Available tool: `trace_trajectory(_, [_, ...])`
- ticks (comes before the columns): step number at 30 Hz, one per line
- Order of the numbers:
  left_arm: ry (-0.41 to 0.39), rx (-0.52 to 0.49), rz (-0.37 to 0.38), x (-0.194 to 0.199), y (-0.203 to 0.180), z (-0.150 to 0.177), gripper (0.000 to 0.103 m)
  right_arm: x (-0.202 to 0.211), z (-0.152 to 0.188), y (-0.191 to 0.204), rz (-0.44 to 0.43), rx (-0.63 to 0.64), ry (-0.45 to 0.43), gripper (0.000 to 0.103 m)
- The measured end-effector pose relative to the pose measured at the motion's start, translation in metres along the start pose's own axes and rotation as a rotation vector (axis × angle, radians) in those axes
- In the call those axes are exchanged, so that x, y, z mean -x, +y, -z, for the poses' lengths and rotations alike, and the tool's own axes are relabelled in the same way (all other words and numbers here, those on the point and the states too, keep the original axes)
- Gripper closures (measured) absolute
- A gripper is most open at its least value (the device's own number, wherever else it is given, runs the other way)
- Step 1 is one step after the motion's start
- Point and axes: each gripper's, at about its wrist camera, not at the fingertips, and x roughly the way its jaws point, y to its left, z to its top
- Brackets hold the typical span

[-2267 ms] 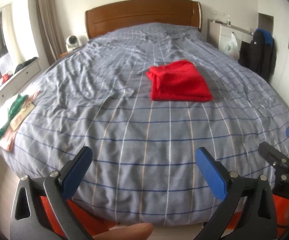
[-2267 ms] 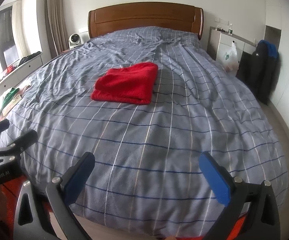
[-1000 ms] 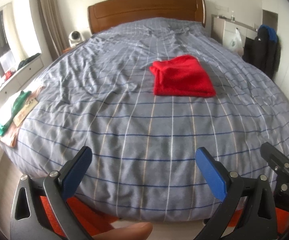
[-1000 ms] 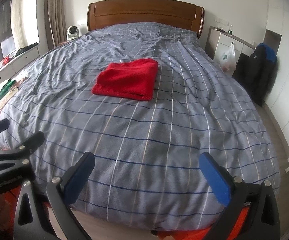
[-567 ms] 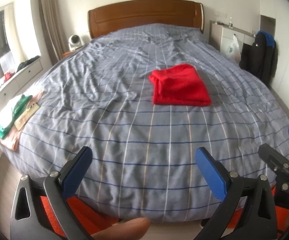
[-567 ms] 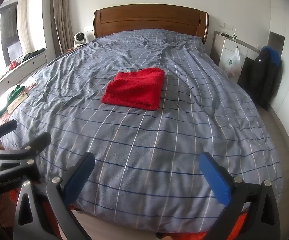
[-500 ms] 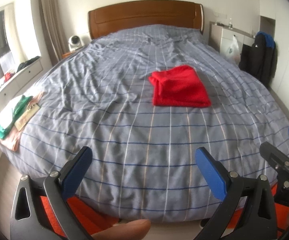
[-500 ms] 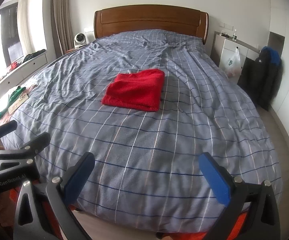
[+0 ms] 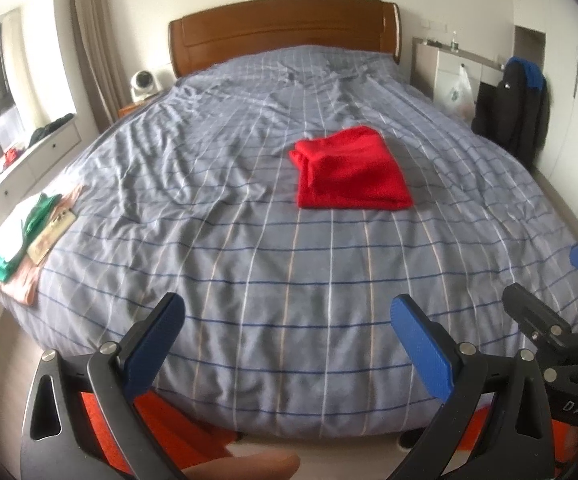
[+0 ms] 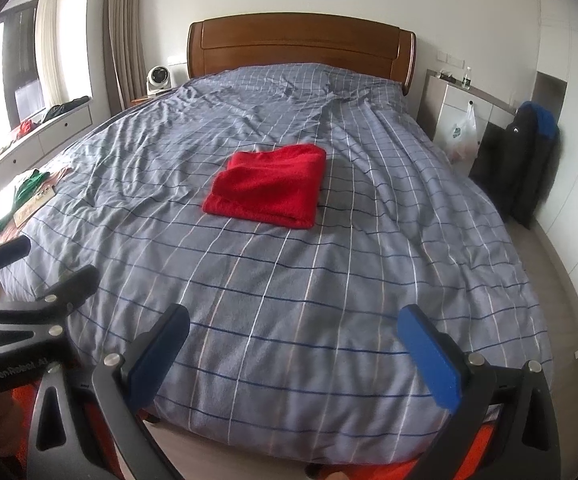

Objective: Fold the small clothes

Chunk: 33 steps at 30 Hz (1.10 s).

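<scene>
My left gripper (image 9: 287, 336) is spread wide and holds nothing, poised at the foot of the bed. A folded red garment (image 9: 351, 174), plush and roughly square, lies mid-bed on a grey checked duvet (image 9: 249, 280). A small pile of clothes (image 9: 21, 236) sits at the left edge.

From the right wrist, my right gripper (image 10: 293, 354) is equally wide and empty. The garment looks finished; I judge the pile should come next, reached low and pinched at one fabric edge.
</scene>
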Motion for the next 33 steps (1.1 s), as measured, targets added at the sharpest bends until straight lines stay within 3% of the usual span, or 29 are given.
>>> trace_trajectory(23, [0.024, 0.019, 0.007, -0.009, 0.003, 0.003, 0.000, -0.003, 0.003, 0.005, 0.000, 0.017, 0.002, 0.001])
trace_trajectory(33, [-0.009, 0.019, 0.010, 0.002, 0.002, -0.001, 0.000, 0.004, 0.000, 0.008, -0.012, 0.023, -0.013, 0.001])
